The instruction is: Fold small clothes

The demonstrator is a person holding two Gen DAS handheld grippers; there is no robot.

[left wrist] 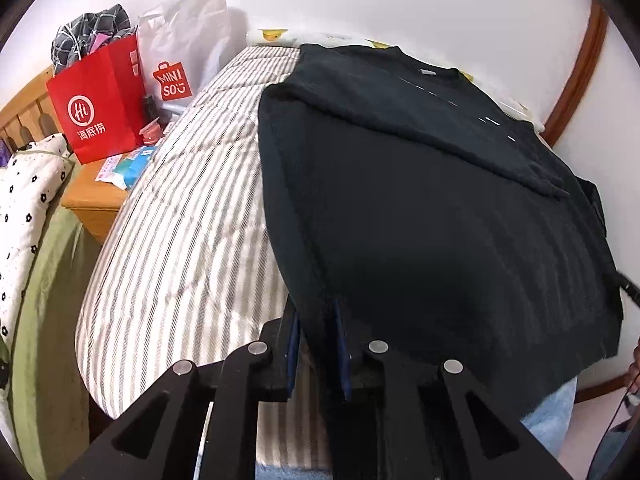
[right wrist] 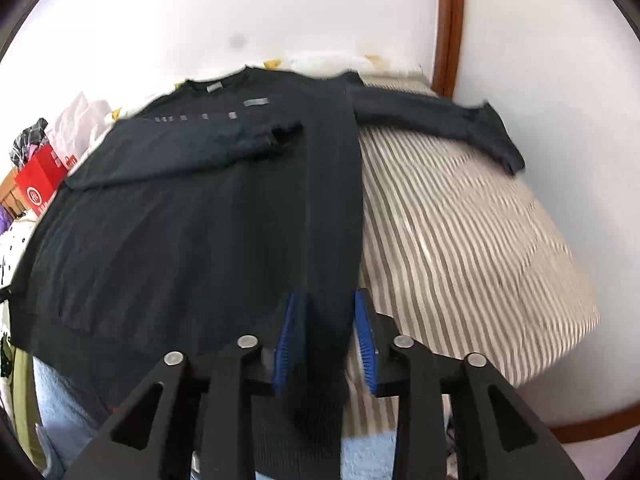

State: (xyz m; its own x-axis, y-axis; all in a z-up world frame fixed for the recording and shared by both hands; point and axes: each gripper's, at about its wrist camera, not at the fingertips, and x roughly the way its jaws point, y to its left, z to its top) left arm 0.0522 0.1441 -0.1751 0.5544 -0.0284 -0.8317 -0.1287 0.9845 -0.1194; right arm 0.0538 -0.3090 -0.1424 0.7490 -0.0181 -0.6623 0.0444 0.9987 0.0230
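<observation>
Bags [left wrist: 100, 96] crowding bed's [left wrist: 192, 216] far-left corner

Black sweater [left wrist: 420, 200]; grey-and-white striped mattress [left wrist: 192, 220]; red bag [left wrist: 96, 108]; blue-padded claw [right wrist: 326, 344]

Matte black grippers, blue-padded fingers

The left gripper [left wrist: 318, 344] shows angular black linkage arms with round silver pins; the right gripper [right wrist: 328, 340] matches, its ribbed blue pads [right wrist: 288, 340] brighter beside those pins.
</observation>
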